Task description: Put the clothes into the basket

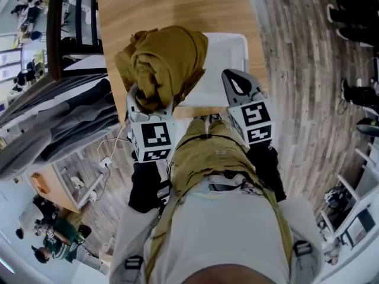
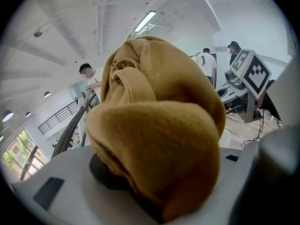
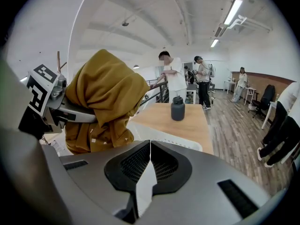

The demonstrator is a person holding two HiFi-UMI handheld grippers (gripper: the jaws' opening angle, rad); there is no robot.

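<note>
The left gripper (image 1: 150, 108) has its jaws spread wide and clamped on a thick wad of the mustard-coloured garment (image 1: 163, 64), which fills the gap between them. The cloth is gathered into a ball, probably so that no sleeve or hem trails and catches on the basket rim on the way in. In the head view the bundle hangs in the air at about 11 o'clock from the picture's middle. It overlaps the left edge of the white basket (image 1: 228, 55), which stands on the wooden table (image 1: 166, 5) at about 12 to 1 o'clock.

The right gripper (image 1: 238, 86) is empty, with its jaws closed against each other tip to tip. It is parked at about 1 o'clock, over the basket's near rim, and touches neither the basket nor the cloth (a waiting posture, I would judge, leaving the drop to the other hand). Its own view shows a dark bottle (image 3: 177, 108) farther back on the table, well apart from the basket.

The bundle's long axis runs from the jaws at roughly 7 o'clock toward 1 o'clock in the head view. Its free, rounded end points away from the person and toward the basket. It looks carried almost to the release point but not yet let go; whether it sits fully over the opening I cannot tell.
</note>
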